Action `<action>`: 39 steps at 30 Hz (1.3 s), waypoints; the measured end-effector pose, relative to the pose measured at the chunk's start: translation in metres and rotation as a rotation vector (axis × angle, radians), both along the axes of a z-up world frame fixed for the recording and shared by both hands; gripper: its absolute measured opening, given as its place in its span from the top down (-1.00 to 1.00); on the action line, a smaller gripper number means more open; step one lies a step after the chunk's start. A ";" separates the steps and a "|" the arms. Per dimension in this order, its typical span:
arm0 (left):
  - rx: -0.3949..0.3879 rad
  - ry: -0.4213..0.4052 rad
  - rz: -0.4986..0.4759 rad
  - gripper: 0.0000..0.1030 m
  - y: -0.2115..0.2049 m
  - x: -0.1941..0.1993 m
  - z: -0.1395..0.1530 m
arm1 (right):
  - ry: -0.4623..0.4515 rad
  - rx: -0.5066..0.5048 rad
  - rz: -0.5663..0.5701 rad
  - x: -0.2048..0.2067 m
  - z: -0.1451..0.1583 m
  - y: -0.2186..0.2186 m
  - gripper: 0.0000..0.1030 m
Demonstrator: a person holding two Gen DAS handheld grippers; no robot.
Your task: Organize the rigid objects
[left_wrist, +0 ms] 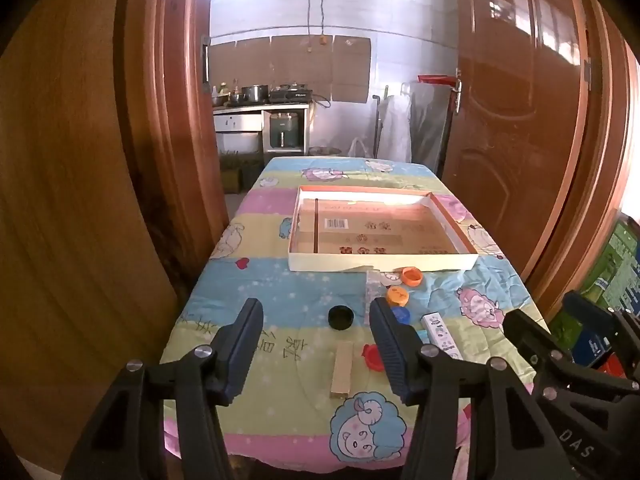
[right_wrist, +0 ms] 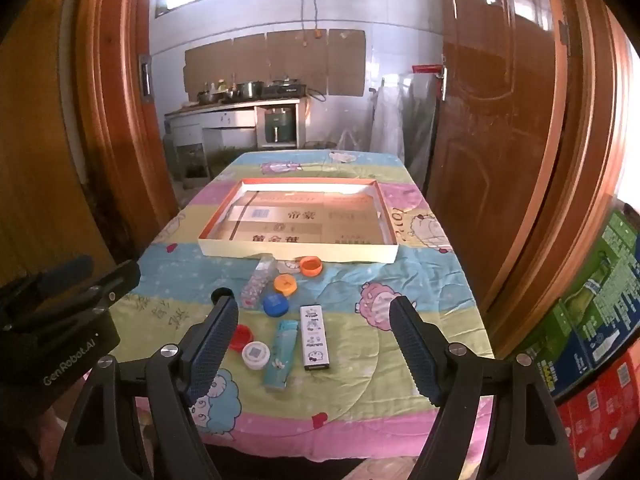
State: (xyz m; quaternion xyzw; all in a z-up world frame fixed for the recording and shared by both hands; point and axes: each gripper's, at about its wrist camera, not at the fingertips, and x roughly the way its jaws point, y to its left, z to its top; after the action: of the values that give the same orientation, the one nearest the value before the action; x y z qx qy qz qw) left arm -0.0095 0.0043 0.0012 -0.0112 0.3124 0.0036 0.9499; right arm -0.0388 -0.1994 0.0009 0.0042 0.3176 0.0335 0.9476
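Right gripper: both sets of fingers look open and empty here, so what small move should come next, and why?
Probably ease the right gripper down onto the white lighter lying between its open fingers. The shallow box holds no loose items yet, and the lighter looks nearest and lies roughly in line with the fingers.

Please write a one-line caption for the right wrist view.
Open right gripper above bottle caps and two lighters before an empty shallow box.

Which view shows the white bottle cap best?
The right wrist view: the white bottle cap lies in the open beside the red cap, its printed top visible. The left wrist view does not show it; a finger of the left gripper blocks that area.
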 end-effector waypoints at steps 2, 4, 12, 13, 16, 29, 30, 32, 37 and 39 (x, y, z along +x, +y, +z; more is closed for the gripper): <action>-0.006 0.010 -0.002 -0.08 0.000 0.003 -0.002 | 0.003 0.005 -0.005 0.001 -0.001 0.000 -0.54; -0.005 0.011 0.002 -0.08 -0.001 0.003 -0.002 | 0.003 0.005 -0.007 0.001 0.001 0.000 -0.54; -0.001 0.010 0.006 -0.08 -0.004 0.003 -0.004 | -0.001 -0.010 -0.014 0.000 0.002 0.000 -0.54; -0.003 0.011 0.005 -0.08 -0.003 0.003 -0.004 | 0.000 -0.008 -0.013 0.000 0.002 0.000 -0.54; -0.004 0.010 0.005 -0.08 -0.001 0.004 -0.004 | -0.001 -0.008 -0.012 0.000 0.002 -0.001 -0.54; 0.007 0.002 0.002 -0.08 -0.003 0.003 -0.003 | -0.005 -0.013 -0.015 -0.001 0.003 0.001 -0.54; 0.005 0.002 0.002 -0.08 -0.002 0.003 -0.003 | -0.006 -0.013 -0.015 -0.001 0.004 0.002 -0.54; 0.007 0.002 0.002 -0.08 -0.003 0.002 -0.002 | -0.007 -0.013 -0.016 -0.001 0.004 0.002 -0.54; 0.006 0.001 0.002 -0.08 -0.002 0.002 -0.002 | -0.008 -0.012 -0.013 -0.002 0.005 0.002 -0.54; 0.006 0.000 0.000 -0.08 -0.002 0.002 -0.001 | -0.012 -0.011 -0.009 -0.002 0.006 0.002 -0.54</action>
State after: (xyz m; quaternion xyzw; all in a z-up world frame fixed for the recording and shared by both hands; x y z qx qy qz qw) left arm -0.0075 0.0022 0.0000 -0.0085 0.3123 0.0046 0.9499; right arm -0.0411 -0.1975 0.0073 0.0002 0.3120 0.0275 0.9497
